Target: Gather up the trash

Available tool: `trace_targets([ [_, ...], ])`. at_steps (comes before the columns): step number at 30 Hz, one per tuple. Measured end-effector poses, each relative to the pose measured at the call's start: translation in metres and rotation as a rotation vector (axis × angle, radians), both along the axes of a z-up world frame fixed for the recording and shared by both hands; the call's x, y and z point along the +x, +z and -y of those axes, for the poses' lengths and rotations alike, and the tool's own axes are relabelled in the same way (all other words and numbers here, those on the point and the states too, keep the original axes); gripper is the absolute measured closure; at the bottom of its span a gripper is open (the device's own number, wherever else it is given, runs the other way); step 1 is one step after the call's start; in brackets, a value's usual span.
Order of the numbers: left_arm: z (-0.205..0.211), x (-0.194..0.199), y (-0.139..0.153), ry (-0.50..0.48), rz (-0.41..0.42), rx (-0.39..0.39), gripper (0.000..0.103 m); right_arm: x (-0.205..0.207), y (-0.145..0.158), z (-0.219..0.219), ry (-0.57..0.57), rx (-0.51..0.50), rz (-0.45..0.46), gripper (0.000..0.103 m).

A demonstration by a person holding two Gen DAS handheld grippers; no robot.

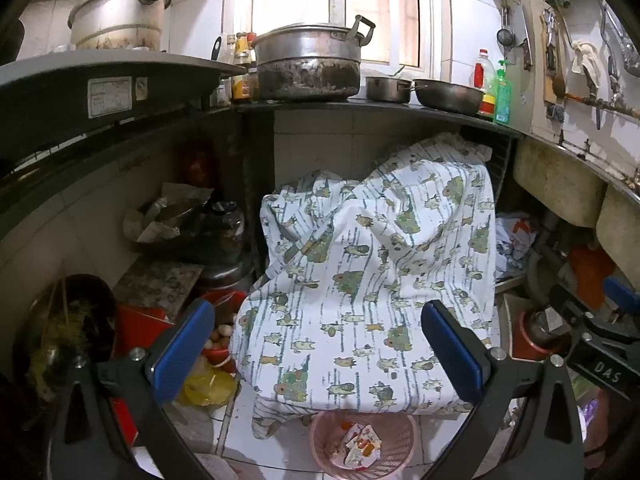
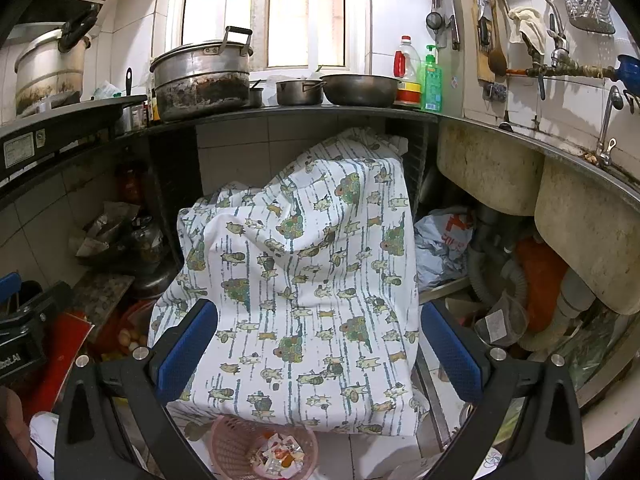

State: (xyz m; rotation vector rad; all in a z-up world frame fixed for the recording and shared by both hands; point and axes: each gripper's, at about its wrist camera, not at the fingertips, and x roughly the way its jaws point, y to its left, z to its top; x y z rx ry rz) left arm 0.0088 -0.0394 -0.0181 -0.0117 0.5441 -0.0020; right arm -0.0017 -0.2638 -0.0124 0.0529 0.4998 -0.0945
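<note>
My left gripper (image 1: 318, 354) is spread wide, blue pads (image 1: 184, 350) well apart, nothing between them; my right gripper (image 2: 318, 354) is the same, jaws wide and empty. Both hang above the floor in front of the counter (image 1: 360, 106), side by side: the right gripper's body shows at the right edge of the left wrist view, the left gripper's at the left edge of the right wrist view. The pink mesh waste basket (image 1: 362, 442) stands on the white tiled floor (image 1: 236, 412), low in both views, just in front of the patterned cloth (image 1: 372, 272), whose hem overlaps its far rim. Inside the basket lie crumpled wrappers (image 1: 360, 446), white with red and orange print. The cloth drapes a bulky object under the counter; what it covers is hidden. On the counter: a large blackened pot (image 1: 310, 64) with lid, a small saucepan (image 1: 388, 89), a shallow metal bowl (image 1: 448, 96), a green bottle (image 1: 503, 98). To the left of the cloth, on the floor, are a yellow bag (image 1: 208, 388) and a red container (image 1: 138, 328) with eggs (image 1: 222, 334) beside it. The sink basins (image 2: 492, 172) hang at the right, with pipes (image 2: 504, 264) below
</note>
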Motion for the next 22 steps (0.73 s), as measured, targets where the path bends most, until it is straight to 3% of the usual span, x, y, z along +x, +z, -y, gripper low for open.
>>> trace_targets([
  [13,0.004,-0.016,0.011,-0.014,0.053,0.018,0.0,0.0,0.0,0.002,0.003,-0.001,-0.001,0.0],
  [22,0.003,-0.016,0.01,-0.017,0.046,0.011,0.0,0.001,0.001,0.003,-0.013,-0.022,0.01,0.0],
])
